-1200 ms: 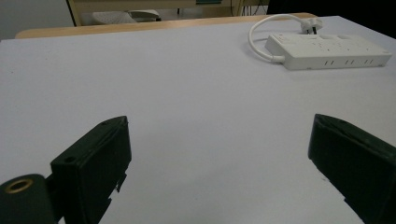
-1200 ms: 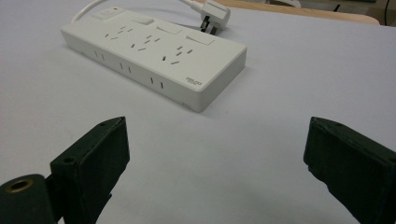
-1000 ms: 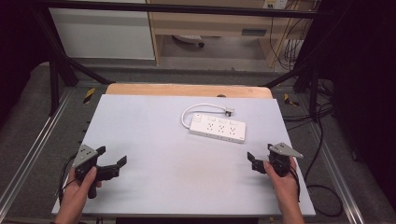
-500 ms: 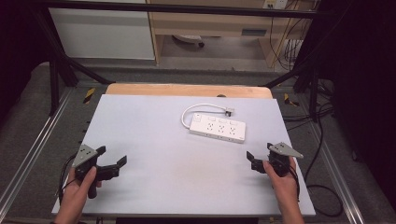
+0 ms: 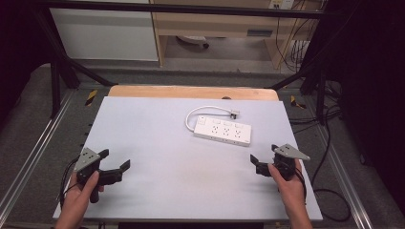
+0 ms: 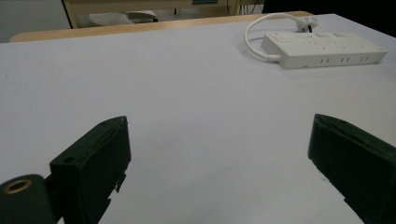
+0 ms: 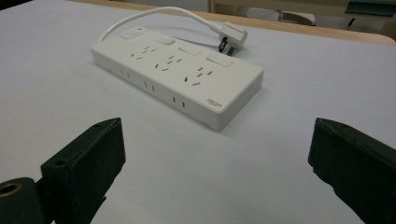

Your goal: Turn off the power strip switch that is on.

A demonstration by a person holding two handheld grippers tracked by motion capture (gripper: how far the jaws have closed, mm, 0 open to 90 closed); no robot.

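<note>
Between my two grippers lies bare, matte, pale grey table [image 5: 157, 143]. My left gripper [image 5: 114, 164] hangs released near the front left corner, its black jaws spread wide and empty. My right gripper [image 5: 262, 160] sits just as slack near the front right edge, jaws apart, nothing in them, a grey three-cornered plate on top.

Just beyond the right gripper lies the power strip [image 5: 223, 132]: a flat, white, smooth plastic slab with rounded corners, three socket groups along its face and a switch at one end. From that end its white cable [image 5: 198, 113] loops back to a plug [image 5: 234, 114] lying just behind the strip. From the left gripper the strip is well apart, far across open tabletop.

Past the strip, a wooden strip [image 5: 191, 92] runs along the table's far edge.
</note>
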